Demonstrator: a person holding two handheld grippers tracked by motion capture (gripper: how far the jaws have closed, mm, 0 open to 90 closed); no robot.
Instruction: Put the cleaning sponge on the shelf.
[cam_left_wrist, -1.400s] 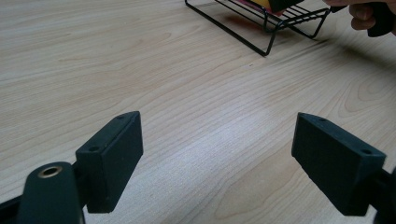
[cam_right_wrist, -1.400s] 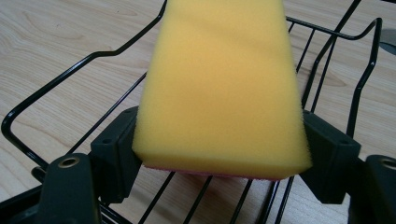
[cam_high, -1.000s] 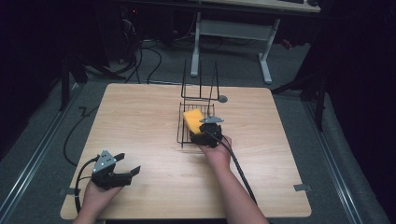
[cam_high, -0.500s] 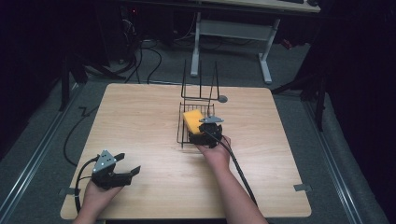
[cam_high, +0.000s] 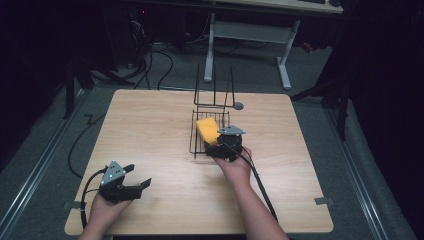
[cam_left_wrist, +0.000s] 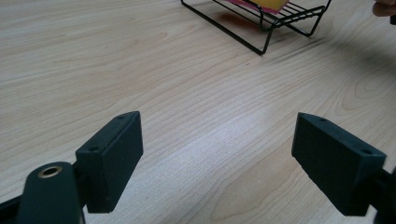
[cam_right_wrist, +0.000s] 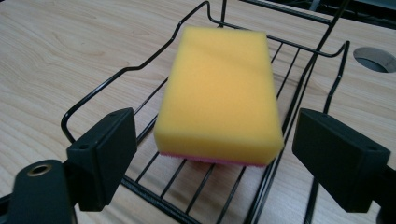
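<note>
A yellow sponge (cam_high: 206, 130) with a pink underside lies in a black wire rack (cam_high: 192, 136) at the table's middle. In the right gripper view the sponge (cam_right_wrist: 219, 93) rests flat on the rack's wires (cam_right_wrist: 140, 67). My right gripper (cam_high: 216, 145) sits at the rack's near right side. Its jaws have just been opening and now stand open (cam_right_wrist: 217, 130), with the sponge's near end between them and untouched. My left gripper (cam_high: 140, 175) rests open near the front left corner. Between its jaws (cam_left_wrist: 217, 135) there is bare wood.
The rack has tall upright wires (cam_high: 215, 85) at its far end. A grey round grommet (cam_high: 238, 106) sits in the tabletop just right of them. A white-legged desk (cam_high: 250, 30) and cables stand behind the table. Dark floor surrounds the table (cam_high: 150, 125).
</note>
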